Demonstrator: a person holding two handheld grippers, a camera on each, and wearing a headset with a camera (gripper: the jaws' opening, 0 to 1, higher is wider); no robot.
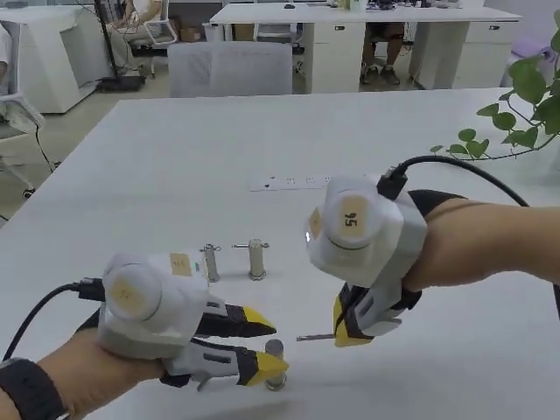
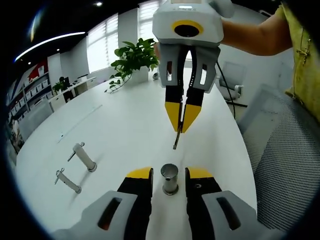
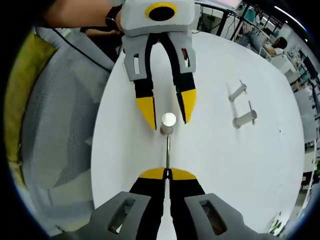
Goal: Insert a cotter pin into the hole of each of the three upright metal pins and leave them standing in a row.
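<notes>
As tongs [image 3: 167,173] pinch cotter pin [image 3: 168,150], plant [image 1: 525,105] beyond

White flat surface [image 1: 175,157] carries everything.

Rear row: rear left grey metal cylinder pin [image 1: 211,262] and rear right grey metal cylinder pin [image 1: 256,259], both upright, side by side. A thin wire cotter pin [image 1: 240,246] sits through the top of the rear right one.

Front grey metal cylinder pin [image 1: 275,352] stands nearer the person, between the spread jaws of the left tool [image 1: 265,346].

Right tool [image 1: 350,336] is to its right, clamping a thin steel cotter pin [image 1: 313,337] whose tip is just beside the front pin.

Green leafy plant [image 1: 525,96] is at the far right edge.
</notes>
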